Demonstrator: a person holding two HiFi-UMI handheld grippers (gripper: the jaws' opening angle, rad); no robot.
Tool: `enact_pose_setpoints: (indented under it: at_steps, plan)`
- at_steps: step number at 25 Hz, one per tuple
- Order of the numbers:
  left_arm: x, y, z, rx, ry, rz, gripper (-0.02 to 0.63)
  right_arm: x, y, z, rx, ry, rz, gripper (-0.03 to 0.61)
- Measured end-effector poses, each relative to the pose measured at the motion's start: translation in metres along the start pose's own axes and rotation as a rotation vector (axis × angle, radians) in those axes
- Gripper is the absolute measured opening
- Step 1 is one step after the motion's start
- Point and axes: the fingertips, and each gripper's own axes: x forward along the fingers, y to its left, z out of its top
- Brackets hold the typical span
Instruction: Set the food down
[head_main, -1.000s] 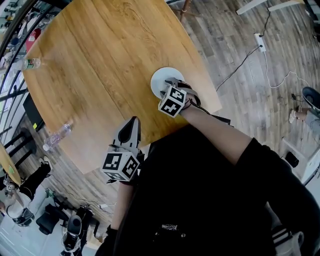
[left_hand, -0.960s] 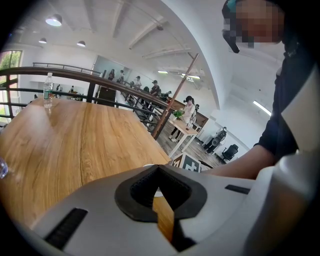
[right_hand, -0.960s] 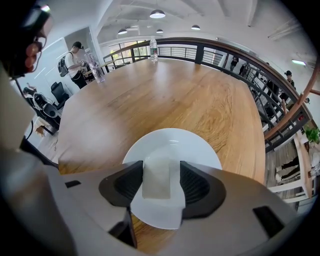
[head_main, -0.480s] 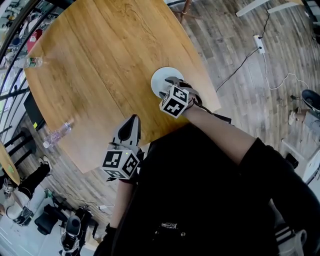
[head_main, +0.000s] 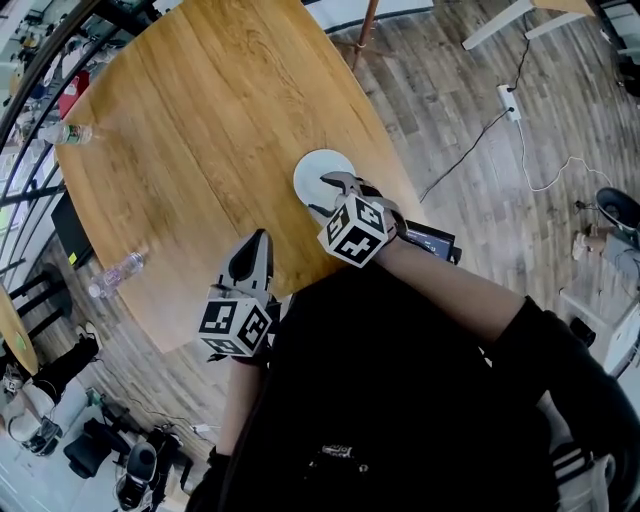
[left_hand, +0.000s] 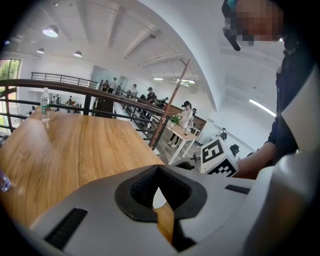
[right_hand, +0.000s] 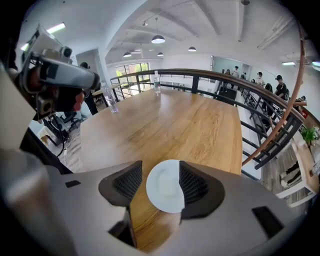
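Food down on the plate, right gripper let go above it.
The pale food (right_hand: 166, 184) lies on the white plate (head_main: 318, 165), near the edge of the wooden surface (head_main: 200, 120). The right gripper (head_main: 331, 196) hangs over it, its jaws just opened wide, nothing between the pads. The left gripper (head_main: 256, 243) is closed and empty. Risk: a jaw clipping the rim while pulling away could nudge the plate toward that edge.

The right gripper (head_main: 326, 193) has lifted off the white plate (head_main: 318, 163) and drawn back a little toward the person, so it shows larger in the head view. Its jaws have just been opening and stand wide apart, gripping nothing. The plate lies free on the tabletop (head_main: 180, 150) beneath them.
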Motion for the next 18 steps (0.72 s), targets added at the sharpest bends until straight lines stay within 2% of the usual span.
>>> enact_pose_setpoints:
  at_steps: [6, 9, 12, 18]
  plan:
    - [0.0, -0.009, 0.019, 0.035, -0.029, 0.002, 0.0, -0.048, 0.019, 0.039, -0.021, -0.143, 0.037, 0.225]
    - [0.004, -0.015, 0.031, 0.054, -0.047, -0.006, 0.0, -0.069, 0.022, 0.058, -0.042, -0.222, 0.044, 0.159]
    - [0.005, -0.026, 0.046, 0.083, -0.077, -0.027, 0.0, -0.094, 0.018, 0.074, -0.034, -0.3, 0.052, 0.058]
    - [0.009, -0.044, 0.074, 0.128, -0.135, -0.067, 0.0, -0.125, 0.015, 0.095, -0.049, -0.387, 0.051, 0.02]
